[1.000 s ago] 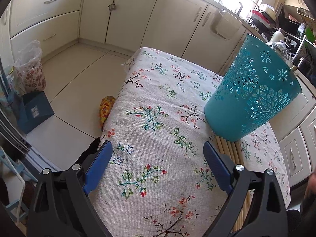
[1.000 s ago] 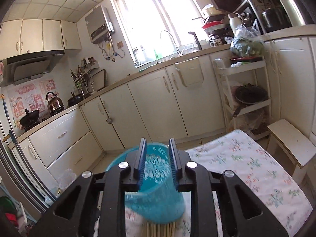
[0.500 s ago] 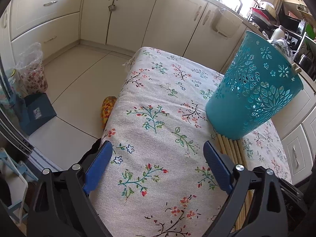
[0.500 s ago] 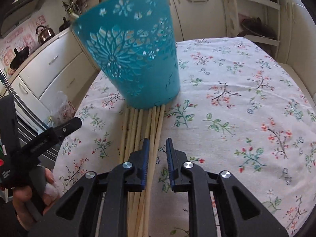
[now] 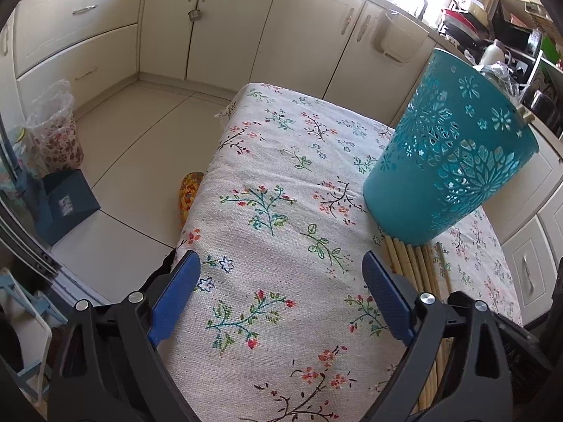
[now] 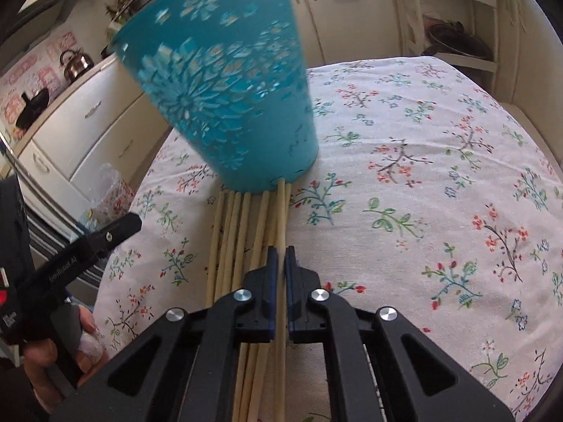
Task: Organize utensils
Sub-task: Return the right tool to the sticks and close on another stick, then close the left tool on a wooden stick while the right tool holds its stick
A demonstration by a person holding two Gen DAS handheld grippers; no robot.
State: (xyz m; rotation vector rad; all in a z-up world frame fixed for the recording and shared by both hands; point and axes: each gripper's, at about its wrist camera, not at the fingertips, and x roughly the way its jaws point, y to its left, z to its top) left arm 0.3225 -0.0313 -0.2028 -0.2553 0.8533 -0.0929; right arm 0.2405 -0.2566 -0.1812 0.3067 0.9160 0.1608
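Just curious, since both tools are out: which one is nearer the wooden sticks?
The right. The right tool is closed on one of the sticks lying by the teal bin. The left tool is open over bare tablecloth, sticks off to its side.

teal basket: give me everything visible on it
The teal basket is a tapered plastic bucket, wider at the rim, its upper wall pierced with flower and leaf cutouts and its lower band solid. It leans tilted, its base on the floral tablecloth and over the far ends of the wooden chopsticks. Neither hand-held gripper touches it.
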